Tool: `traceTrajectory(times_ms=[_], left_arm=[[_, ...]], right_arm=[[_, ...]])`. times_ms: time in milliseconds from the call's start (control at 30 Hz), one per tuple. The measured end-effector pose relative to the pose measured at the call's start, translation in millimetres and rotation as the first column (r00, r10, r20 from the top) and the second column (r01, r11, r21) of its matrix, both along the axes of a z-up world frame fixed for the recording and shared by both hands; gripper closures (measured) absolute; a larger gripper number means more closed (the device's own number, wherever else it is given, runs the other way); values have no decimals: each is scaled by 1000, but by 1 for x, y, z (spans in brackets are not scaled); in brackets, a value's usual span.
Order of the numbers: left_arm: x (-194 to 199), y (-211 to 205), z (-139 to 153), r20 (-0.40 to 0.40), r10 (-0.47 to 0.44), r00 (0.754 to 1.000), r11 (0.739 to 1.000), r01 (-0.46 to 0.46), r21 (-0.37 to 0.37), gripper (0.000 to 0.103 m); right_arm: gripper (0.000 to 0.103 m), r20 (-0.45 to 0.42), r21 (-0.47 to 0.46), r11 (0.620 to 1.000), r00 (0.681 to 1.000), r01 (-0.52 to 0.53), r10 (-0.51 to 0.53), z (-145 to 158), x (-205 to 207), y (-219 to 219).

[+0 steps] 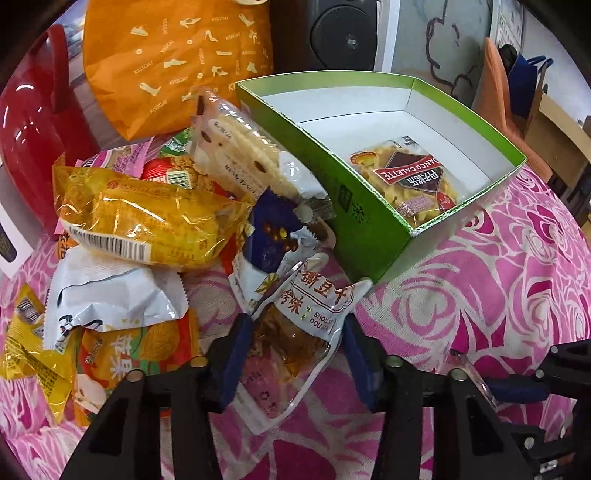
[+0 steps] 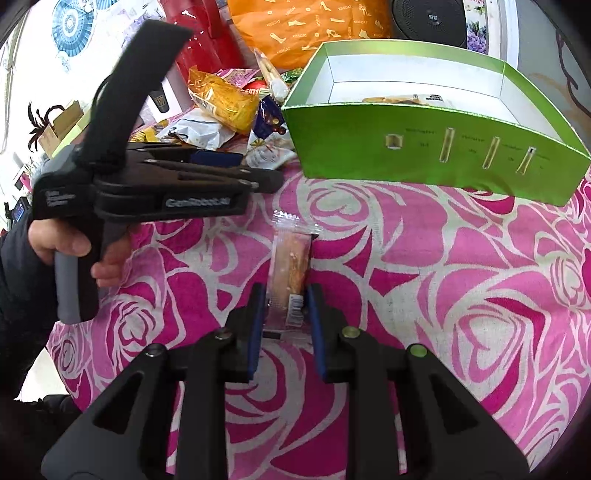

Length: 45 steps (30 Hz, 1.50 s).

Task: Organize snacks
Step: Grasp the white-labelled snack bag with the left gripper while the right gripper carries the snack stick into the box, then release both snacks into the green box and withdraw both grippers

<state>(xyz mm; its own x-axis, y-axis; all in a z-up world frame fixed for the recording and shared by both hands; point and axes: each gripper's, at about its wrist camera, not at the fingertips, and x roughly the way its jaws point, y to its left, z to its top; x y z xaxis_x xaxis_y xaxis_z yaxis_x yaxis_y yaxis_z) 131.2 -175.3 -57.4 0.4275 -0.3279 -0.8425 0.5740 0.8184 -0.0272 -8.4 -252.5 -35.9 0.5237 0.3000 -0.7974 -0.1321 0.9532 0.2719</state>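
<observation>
The worktop is covered by a pink rose-patterned cloth (image 2: 424, 258). A black round speaker (image 1: 341, 33) is seen behind the green cardboard box (image 1: 354, 214). The left tool (image 1: 299, 332) is spread around a clear dried-tofu packet (image 1: 295, 332); the right tool (image 2: 286, 295) is pinched on a slim clear-wrapped pastry bar (image 2: 290, 262).

We're in a home, prob. a living rm. We see a table w/ a pink rose-print cloth (image 2: 424, 258), a black speaker (image 1: 341, 33) behind it, an orange shoe-shop bag (image 1: 173, 59) and a red bag (image 1: 33, 122) on the table. There's a wall w/ a cartoon drawing (image 1: 448, 48), a blue patterned hanging (image 2: 72, 24), and cardboard boxes (image 2: 61, 123) off to the side.
</observation>
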Motion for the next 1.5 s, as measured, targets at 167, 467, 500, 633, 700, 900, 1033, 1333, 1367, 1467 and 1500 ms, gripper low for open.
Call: traceTrajectory(times_ms=[167,467,500,633,700,900,1033,1333,1367,1467,1500], left_arm=[[-2,29,16,-31,23,999,995,-26,-94,62],[-27,63,96,63,34,997,964,-16,-266,67],[-24,60,105,74,32,997,959,-10,-282,67],[-17,41,134,131,9,991,946,34,-322,67],[-9,25,139,144,4,990,946,43,-320,67],[21,-26,126,100,-16,995,949,47,-313,67],[34,-45,107,70,-22,997,958,41,-285,67],[39,-43,92,62,6,998,946,15,-324,6],[37,-40,94,92,41,995,950,-10,-312,3],[36,-35,98,125,88,988,958,-50,-282,2],[36,-32,98,123,94,988,958,-56,-282,2]], right_arm=[[80,49,4,1000,999,-12,12,18,-3,3],[80,222,1,999,974,49,-48,76,5,-22],[80,237,-2,997,969,73,-70,81,10,-29],[80,261,4,989,955,145,-141,89,25,-50],[80,263,-6,983,949,184,-176,88,34,-61],[80,232,-16,966,940,260,-249,75,60,-93],[80,204,-16,958,939,286,-277,64,74,-107],[0,248,-99,959,940,265,-234,50,79,-103],[0,253,-106,960,941,260,-227,50,78,-102],[0,244,-129,958,945,255,-218,48,78,-97],[0,240,-133,958,946,254,-218,48,77,-96]])
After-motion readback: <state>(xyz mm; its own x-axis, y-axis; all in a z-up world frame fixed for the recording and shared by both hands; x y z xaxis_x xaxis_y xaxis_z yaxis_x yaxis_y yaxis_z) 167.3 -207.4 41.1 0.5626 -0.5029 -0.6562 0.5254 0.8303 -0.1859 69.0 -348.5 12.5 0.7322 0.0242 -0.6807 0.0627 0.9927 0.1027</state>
